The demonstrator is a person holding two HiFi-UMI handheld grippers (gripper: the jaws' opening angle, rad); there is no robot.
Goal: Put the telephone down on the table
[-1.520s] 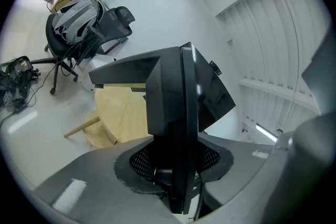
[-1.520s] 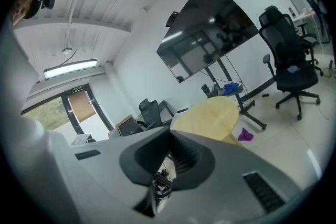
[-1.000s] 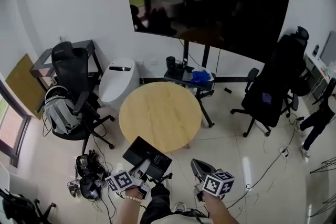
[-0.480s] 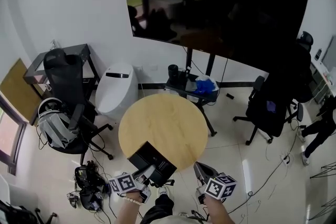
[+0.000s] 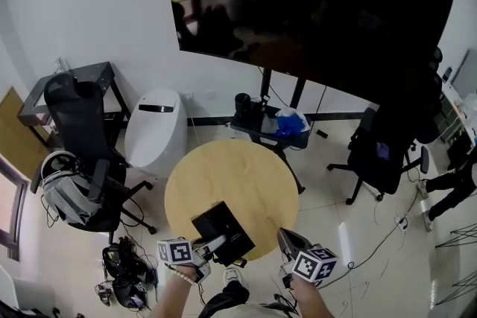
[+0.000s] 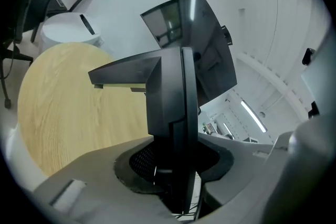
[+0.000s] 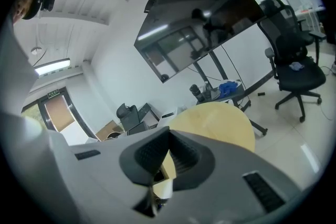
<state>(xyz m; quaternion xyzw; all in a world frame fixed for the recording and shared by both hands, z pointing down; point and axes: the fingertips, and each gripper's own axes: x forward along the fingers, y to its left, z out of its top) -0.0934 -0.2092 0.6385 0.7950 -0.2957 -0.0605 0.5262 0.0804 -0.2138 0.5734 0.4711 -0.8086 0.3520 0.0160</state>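
The black telephone [image 5: 221, 229], a flat slab-like set, hangs tilted over the near edge of the round wooden table [image 5: 223, 175]. My left gripper [image 5: 211, 243] is shut on its near end. In the left gripper view the telephone [image 6: 170, 97] stands edge-on between the grey jaws, with the table [image 6: 68, 97] below and to the left. My right gripper [image 5: 292, 242] hovers just right of the telephone, off the table's near right edge, shut and empty. In the right gripper view its jaws [image 7: 168, 139] meet at the tips, and the table [image 7: 220, 118] lies ahead.
A black office chair with a grey backpack [image 5: 71, 182] stands at the left, with a white rounded appliance [image 5: 153, 130] behind the table. A large dark screen [image 5: 313, 11] on a stand and a low shelf [image 5: 272, 119] are beyond. Another black chair [image 5: 384, 149] is at the right. Cables [image 5: 123, 272] lie on the floor.
Both grippers have moved forward towards the table. The telephone, earlier over the floor in front of the table, now hangs over the table's near edge.
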